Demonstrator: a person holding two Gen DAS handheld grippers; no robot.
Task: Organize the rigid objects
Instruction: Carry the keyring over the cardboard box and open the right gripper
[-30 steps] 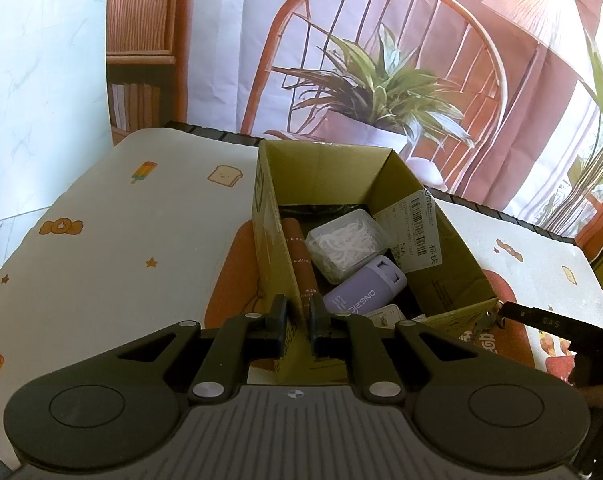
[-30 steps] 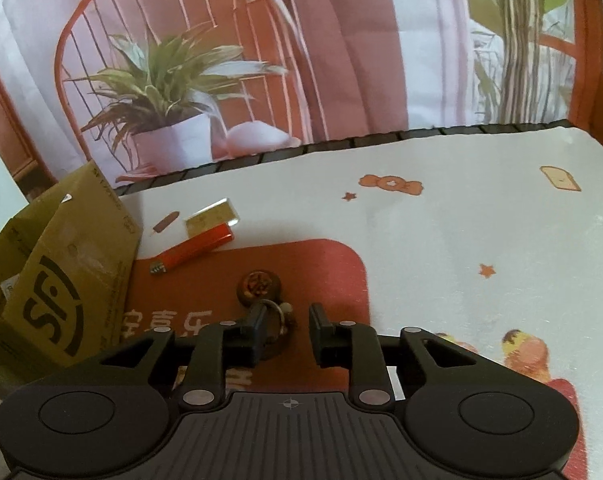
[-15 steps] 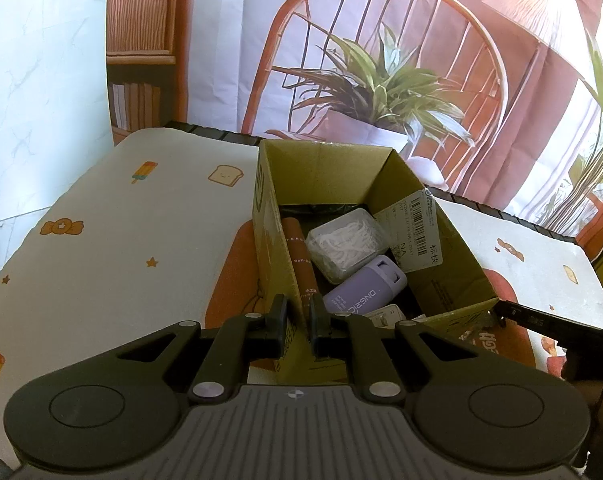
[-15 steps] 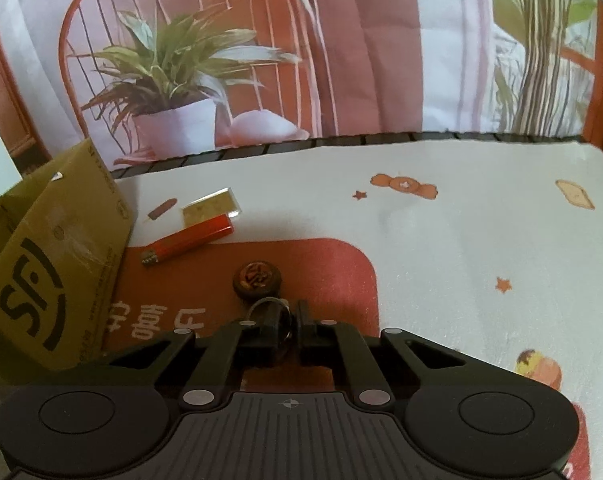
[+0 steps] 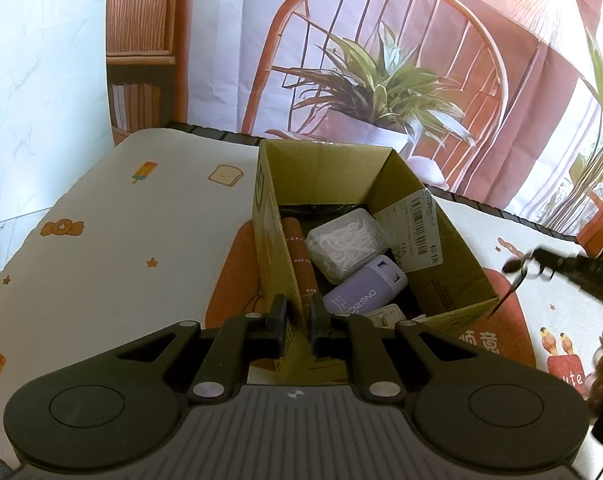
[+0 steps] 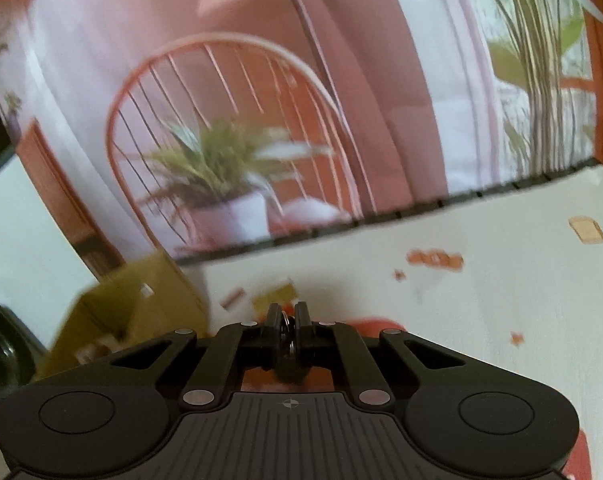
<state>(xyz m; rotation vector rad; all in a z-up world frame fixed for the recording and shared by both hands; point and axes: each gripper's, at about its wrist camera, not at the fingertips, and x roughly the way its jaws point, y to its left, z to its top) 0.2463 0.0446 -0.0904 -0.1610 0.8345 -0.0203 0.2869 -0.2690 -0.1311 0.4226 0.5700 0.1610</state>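
— Printed cartoon cloth covers the tabletop (image 5: 113, 240). What could slip?

— The keyring (image 6: 287, 326): the right hand-held gripper (image 6: 287, 314) is clamped on just its thin ring, so a swing could shake it loose short of the cardboard box (image 5: 453, 280).

— Where's that?

— At its ten o'clock. The left hand-held gripper (image 5: 297, 312) pinches the box's near wall, steadying it.

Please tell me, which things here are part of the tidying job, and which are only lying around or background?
Job:
- cardboard box, left gripper shut on its wall
- keyring, held in the right gripper
- in the box: brown tube, clear case, purple bottle

Lying about:
- tablecloth
- printed backdrop
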